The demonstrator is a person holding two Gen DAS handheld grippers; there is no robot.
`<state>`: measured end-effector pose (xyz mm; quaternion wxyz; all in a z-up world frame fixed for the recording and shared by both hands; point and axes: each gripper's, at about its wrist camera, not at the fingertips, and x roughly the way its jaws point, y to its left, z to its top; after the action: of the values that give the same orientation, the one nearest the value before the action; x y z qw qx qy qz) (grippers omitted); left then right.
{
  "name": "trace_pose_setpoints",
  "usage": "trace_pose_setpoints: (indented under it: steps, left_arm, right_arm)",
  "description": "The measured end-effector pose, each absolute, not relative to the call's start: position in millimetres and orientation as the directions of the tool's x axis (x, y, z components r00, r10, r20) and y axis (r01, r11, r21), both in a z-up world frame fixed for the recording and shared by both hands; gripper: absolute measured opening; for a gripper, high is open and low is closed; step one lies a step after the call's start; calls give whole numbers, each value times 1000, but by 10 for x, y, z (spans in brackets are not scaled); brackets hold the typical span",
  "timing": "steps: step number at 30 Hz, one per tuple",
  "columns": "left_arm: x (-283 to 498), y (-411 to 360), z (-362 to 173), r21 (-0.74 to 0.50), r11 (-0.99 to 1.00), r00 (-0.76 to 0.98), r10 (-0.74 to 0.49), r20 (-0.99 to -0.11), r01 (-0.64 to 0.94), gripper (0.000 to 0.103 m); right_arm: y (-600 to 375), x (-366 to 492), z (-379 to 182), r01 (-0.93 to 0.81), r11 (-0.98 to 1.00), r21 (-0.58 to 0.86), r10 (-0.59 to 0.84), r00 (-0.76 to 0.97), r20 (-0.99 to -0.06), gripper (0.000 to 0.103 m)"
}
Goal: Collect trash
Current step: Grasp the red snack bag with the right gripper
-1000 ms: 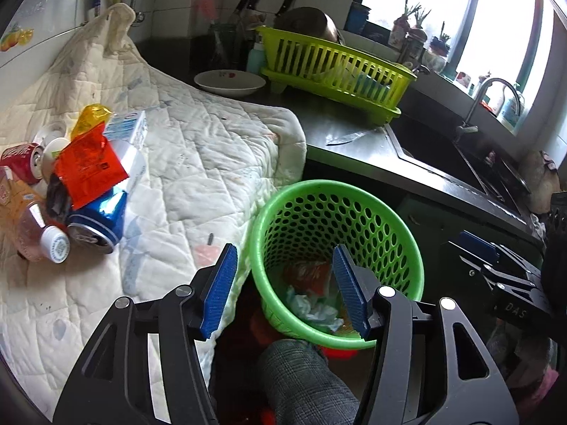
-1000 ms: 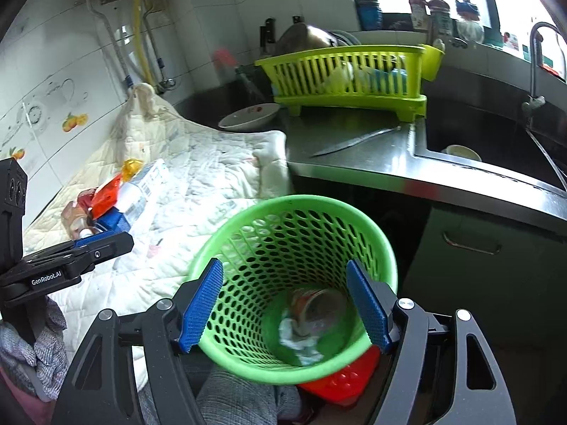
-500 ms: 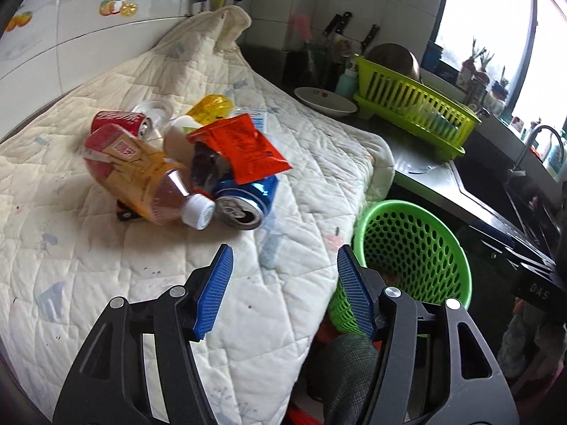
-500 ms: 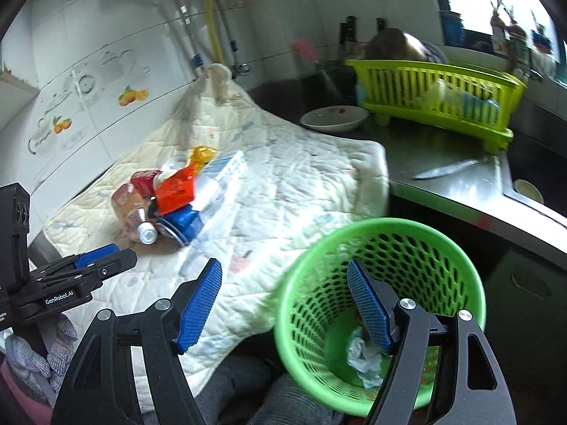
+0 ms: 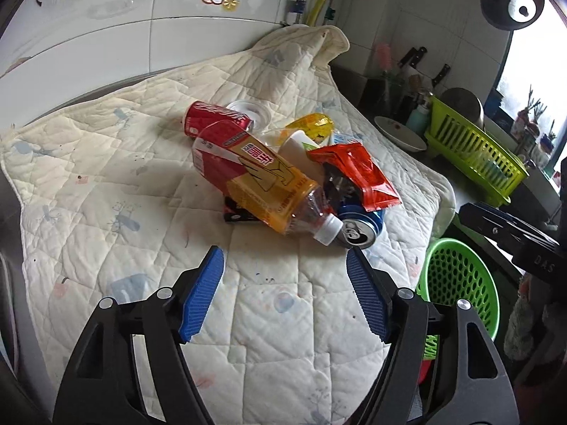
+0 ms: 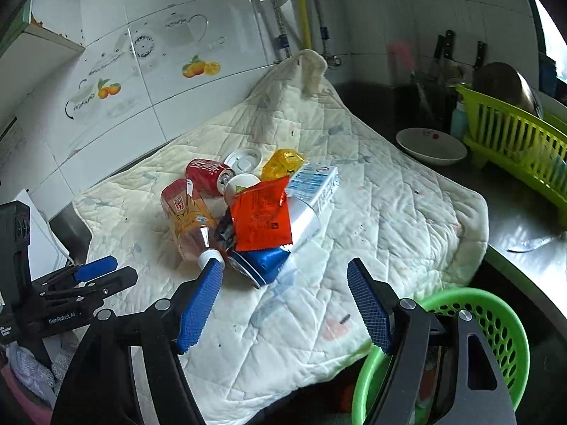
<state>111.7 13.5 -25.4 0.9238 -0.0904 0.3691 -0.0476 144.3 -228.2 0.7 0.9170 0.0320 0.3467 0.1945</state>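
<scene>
A pile of trash lies on a white quilted cloth (image 5: 124, 212): a plastic tea bottle (image 5: 258, 184) with a white cap, a red soda can (image 5: 216, 120), a blue can (image 5: 358, 230), a red foil wrapper (image 5: 358, 173), a yellow wrapper (image 5: 312, 124) and a white carton (image 6: 313, 186). My left gripper (image 5: 285, 294) is open and empty, just short of the bottle's cap. My right gripper (image 6: 283, 304) is open and empty, near the blue can (image 6: 262, 265). A green mesh basket (image 5: 457, 294) stands below the cloth's right edge and also shows in the right wrist view (image 6: 503, 322).
A white bowl (image 6: 430, 145), a yellow-green dish rack (image 6: 514, 138) and a knife holder stand on the dark counter to the right. A tiled wall runs behind the cloth. The left gripper's body (image 6: 71, 297) shows at the right wrist view's left edge.
Both grippers swung left and up from over the green basket to the trash pile on the cloth. Both stayed open and empty.
</scene>
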Motion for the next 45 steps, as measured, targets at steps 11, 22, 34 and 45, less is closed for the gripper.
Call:
trace_pose_setpoints:
  steps: [11, 22, 34, 45]
  left_arm:
    - [1222, 521, -362, -232, 970, 711, -117, -693, -67, 76]
    - [1284, 841, -429, -252, 959, 705, -86, -704, -134, 81]
    - [1369, 910, -499, -280, 949, 690, -107, -716, -144, 81]
    - [1398, 875, -514, -280, 950, 686, -112, -719, -137, 82]
  right_arm:
    - [-1679, 2198, -98, -398, 907, 137, 375, 618, -691, 71]
    - [-1326, 2722, -346, -390, 916, 89, 318, 575, -754, 76]
    - [-1217, 2917, -448, -374, 927, 11, 242, 576, -781, 78]
    - [-1225, 2918, -478, -375, 924, -74, 181, 599, -780, 88]
